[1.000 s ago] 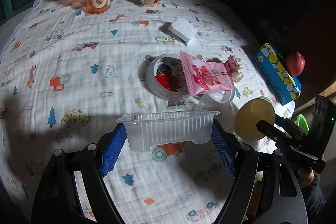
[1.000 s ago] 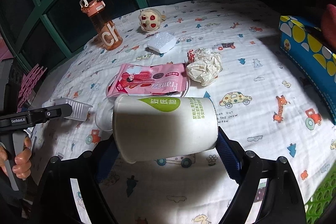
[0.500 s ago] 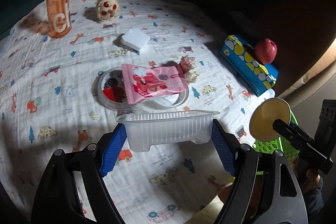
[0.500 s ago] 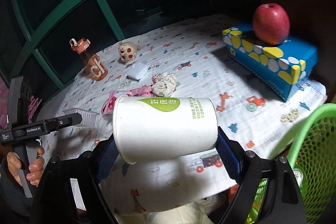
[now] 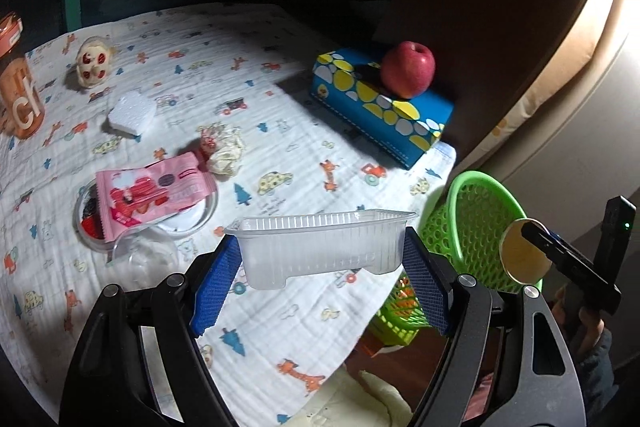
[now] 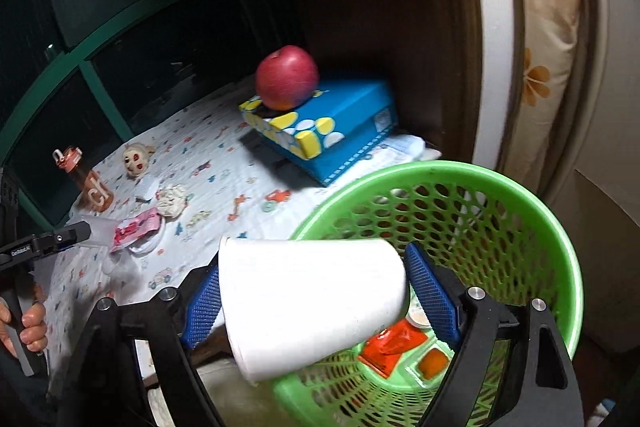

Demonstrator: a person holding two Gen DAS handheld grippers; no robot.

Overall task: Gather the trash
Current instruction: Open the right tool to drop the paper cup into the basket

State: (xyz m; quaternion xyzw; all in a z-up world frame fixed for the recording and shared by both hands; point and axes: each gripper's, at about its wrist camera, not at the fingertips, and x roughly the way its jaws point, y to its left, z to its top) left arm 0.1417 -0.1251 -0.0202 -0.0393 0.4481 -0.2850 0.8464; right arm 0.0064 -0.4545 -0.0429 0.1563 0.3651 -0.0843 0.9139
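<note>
The tray (image 5: 320,247) sits crosswise between the pads of the left claw (image 5: 322,277), above the near edge of the table (image 5: 280,131). The cup (image 6: 308,303) lies on its side in the right claw (image 6: 316,297), whose jaws are closing, over the basket (image 6: 520,211) that stands off the table's right corner. Wrappers (image 6: 392,347) lie in the basket's bottom. On the table's far right lies a box (image 5: 380,111) with an apple (image 5: 407,69) on top. Left of the tray a snack packet (image 5: 152,187) lies across a round lid (image 5: 188,223); a crumpled wad (image 5: 224,149) is just behind it, a foam block (image 5: 132,113) farther back, then a toy (image 5: 93,65), with a bottle (image 5: 18,95) at the far left.
</note>
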